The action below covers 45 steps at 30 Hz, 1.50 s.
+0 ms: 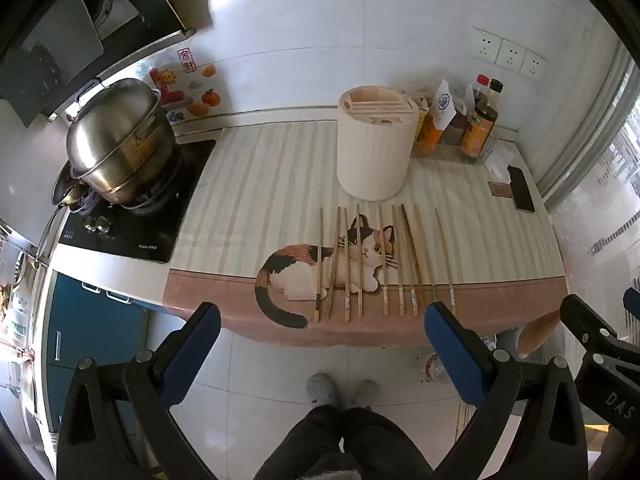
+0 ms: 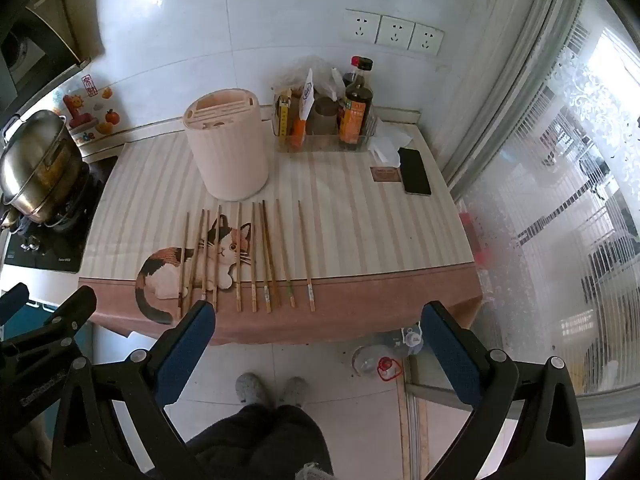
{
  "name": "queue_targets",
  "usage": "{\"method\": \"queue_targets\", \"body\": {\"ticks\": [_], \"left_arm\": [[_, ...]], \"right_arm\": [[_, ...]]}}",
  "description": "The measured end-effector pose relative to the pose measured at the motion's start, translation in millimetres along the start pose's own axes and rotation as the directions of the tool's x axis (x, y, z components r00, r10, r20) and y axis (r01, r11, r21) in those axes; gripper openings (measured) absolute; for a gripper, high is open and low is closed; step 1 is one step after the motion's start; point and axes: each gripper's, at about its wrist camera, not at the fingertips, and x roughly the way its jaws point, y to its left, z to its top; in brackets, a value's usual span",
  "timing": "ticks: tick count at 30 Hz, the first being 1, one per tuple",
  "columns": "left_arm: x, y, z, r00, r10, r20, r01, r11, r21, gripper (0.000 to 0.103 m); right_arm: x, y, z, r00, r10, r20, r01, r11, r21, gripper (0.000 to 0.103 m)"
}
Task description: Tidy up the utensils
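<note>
Wide-apart blue-padded left gripper (image 1: 322, 330); slender wooden chopsticks (image 1: 384, 264).

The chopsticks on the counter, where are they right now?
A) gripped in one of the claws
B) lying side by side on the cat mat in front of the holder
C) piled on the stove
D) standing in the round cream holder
B: the chopsticks lie in a row on the cat mat, in front of the cream holder, and both claws are open and empty.

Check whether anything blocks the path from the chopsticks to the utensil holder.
Nothing visible does. The chopsticks lie in a row on the cat mat, and the utensil holder stands just behind them with its slotted top uncovered.
</note>
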Motion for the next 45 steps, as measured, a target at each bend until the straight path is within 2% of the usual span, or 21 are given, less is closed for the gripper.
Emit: {"method": "queue_targets", "body": {"ticks": [16,45], "left_arm": [[0,4,3,1.000,-0.021,-0.018,0.021,1.000,-0.005,0.103],[-11,5,10,1.000,-0.019,-0.010,0.019,1.000,-0.007,0.103]], "right_arm": [[-1,2,1,1.000,-0.006,-0.008,0.006,1.000,0.003,0.103],[-5,6,4,1.000,-0.006,-0.007,0.006,1.000,0.000,0.103]]}}
